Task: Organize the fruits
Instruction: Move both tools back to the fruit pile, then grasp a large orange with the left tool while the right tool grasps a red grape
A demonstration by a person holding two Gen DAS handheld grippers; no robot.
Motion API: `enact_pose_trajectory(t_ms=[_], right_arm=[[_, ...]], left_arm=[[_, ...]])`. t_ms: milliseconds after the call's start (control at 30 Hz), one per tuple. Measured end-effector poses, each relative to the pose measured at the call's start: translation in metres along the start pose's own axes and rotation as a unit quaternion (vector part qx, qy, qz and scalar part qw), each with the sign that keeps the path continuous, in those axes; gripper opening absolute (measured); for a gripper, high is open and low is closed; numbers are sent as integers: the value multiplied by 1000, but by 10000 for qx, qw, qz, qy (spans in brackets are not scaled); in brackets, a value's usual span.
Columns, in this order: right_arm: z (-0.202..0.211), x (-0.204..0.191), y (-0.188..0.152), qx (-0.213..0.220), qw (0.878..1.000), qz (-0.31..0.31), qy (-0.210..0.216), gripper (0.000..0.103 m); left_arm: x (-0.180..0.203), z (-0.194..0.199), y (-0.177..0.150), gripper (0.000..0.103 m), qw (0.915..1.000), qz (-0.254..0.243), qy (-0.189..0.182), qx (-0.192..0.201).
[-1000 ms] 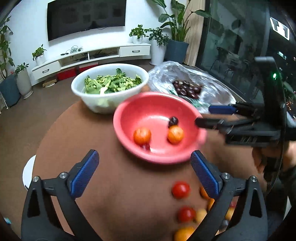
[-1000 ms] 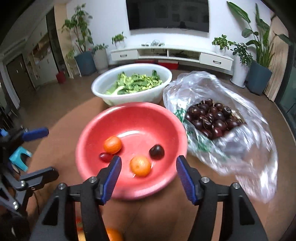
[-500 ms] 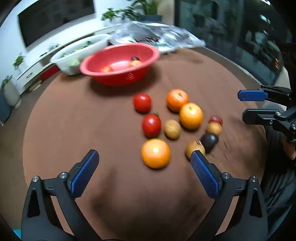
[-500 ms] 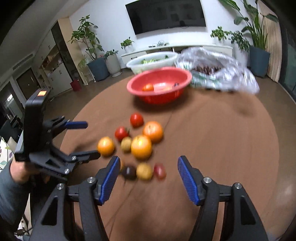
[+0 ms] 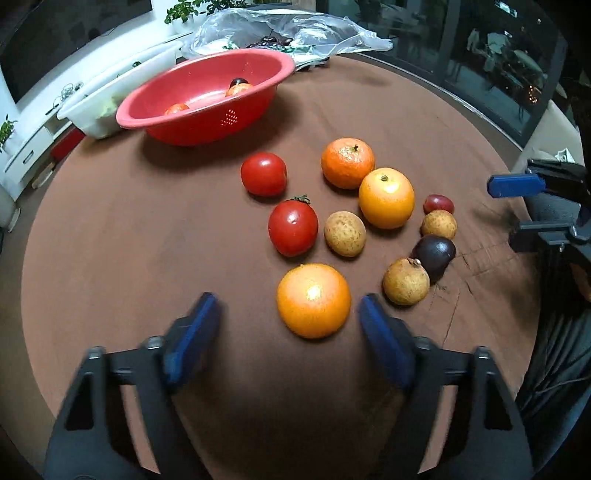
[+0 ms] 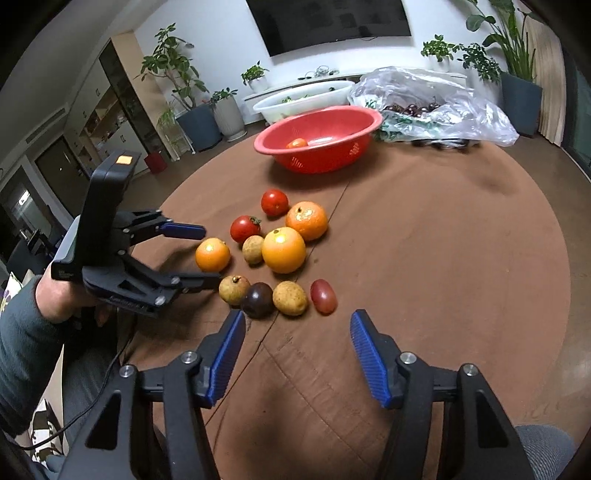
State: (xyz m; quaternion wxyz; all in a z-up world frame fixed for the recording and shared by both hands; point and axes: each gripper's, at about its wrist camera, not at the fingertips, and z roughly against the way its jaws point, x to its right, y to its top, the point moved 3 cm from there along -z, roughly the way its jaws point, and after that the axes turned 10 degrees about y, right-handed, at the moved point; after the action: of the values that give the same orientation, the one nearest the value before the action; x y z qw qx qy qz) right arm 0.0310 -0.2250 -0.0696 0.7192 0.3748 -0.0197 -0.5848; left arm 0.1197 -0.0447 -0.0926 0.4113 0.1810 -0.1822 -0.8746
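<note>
Sleeve [image 6: 22, 354], perhaps grey: right view only.

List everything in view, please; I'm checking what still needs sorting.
oranges: 3, orange, loose on table
tomatoes: 2, red, same cluster
tan round fruits: 3, tan-brown, same cluster
dark fruit: 1, purple-black, same cluster
small oval fruit: 1, red, cluster's edge
colander: 1, red, behind cluster, holding two orange fruits and a dark one
basin: 1, white, behind colander, greens inside
plastic bag: 1, clear, beside colander, cherries inside
table: 1, brown, round
potted plants: several, green, far wall
television: 1, black, wall
left gripper: blue fingers, open, jaws just closing, nearest orange at tips, ungripped
right gripper: blue fingers, open, just closing slightly, nothing between
</note>
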Motion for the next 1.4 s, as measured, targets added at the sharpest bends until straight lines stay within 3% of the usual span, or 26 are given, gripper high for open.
enact_pose_trajectory(t_ms=[100,267,600,700,833,1233,1400], right_arm=[[-1,0,0,-59,10000,38,4,62],[-4,1,3,-173,9998,139,-18,58],[-17,10,21,-814,9915,1009,-138,44],[-28,10,25,-1124,9851,1300,-85,39],[-44,8,25,-1574,9700,1824,-320,35],[-56,2,23,-1850,9518,2436,-216,24],[-57,2,23,-1861,9508,2473,-156,19]], left_arm=[[-2,-3,2,61,10000,70,-62,23],[6,2,5,35,9997,54,-194,108],[-6,26,-13,35,9949,905,-282,346],[-6,39,-19,35,9915,1142,-400,486],[2,47,-31,35,9891,1272,-519,535],[10,47,-35,35,9876,1348,-596,533],[8,46,-35,35,9871,1385,-605,524]])
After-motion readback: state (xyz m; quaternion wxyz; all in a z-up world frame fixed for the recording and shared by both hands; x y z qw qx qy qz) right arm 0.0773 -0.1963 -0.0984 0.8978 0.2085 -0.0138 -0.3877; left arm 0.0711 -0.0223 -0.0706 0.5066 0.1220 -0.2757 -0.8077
